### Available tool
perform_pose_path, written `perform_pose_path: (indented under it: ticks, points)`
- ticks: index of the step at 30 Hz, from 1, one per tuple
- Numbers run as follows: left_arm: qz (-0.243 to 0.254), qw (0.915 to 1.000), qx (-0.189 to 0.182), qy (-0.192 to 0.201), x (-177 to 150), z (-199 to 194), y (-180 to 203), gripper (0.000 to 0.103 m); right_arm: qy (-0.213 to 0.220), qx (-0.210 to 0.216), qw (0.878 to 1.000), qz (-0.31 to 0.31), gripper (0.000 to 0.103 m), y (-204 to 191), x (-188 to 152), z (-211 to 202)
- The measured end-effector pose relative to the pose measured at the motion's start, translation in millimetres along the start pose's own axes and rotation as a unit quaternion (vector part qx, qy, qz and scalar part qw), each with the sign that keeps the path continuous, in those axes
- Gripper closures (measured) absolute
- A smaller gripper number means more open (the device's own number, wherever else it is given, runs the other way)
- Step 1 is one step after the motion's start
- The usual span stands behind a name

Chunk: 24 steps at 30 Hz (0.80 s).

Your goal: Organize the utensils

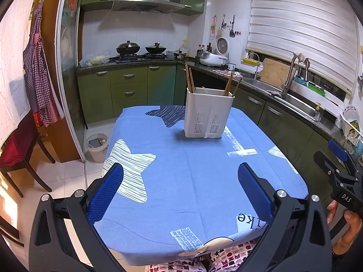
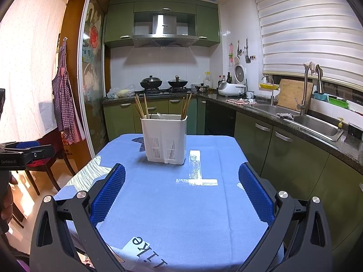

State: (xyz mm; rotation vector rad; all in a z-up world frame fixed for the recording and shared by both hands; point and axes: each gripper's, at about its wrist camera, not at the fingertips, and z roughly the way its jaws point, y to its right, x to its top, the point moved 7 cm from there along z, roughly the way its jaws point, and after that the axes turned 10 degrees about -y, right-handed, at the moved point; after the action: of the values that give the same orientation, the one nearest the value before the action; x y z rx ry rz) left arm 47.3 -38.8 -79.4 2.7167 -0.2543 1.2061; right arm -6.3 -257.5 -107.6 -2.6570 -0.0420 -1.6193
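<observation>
A white slotted utensil holder (image 1: 207, 113) (image 2: 165, 138) stands upright at the far middle of the blue-clothed table (image 1: 181, 181) (image 2: 181, 199). Wooden chopsticks (image 1: 190, 79) (image 2: 140, 106) lean in its left side, more chopsticks (image 1: 230, 82) (image 2: 186, 105) in its right, and a white spoon tip shows between them. My left gripper (image 1: 180, 170) hovers open over the near part of the table with nothing between its blue pads. My right gripper (image 2: 181, 172) is likewise open and holds nothing; it also shows at the right edge of the left wrist view (image 1: 338, 158).
Green cabinets and a dark counter with a sink (image 2: 317, 124) run along the right, close to the table edge. A stove with two woks (image 1: 140, 49) is at the back. A dark chair (image 1: 20, 154) and a bin (image 1: 97, 146) stand on the floor at left.
</observation>
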Motion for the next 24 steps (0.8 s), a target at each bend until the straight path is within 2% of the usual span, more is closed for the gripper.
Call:
perform_pose_path:
  ticks: [8, 24]
  points:
    - [-0.013, 0.9999, -0.003, 0.001, 0.5, -1.6, -5.8, 0.007, -0.001, -0.001, 1.0, 0.0, 0.005, 0.4, -0.5, 0.8]
    - [-0.006, 0.9999, 0.008, -0.004, 2.5, -1.2, -3.4, 0.007, -0.002, 0.0, 1.0, 0.001, 0.005, 1.0, -1.3, 2.9]
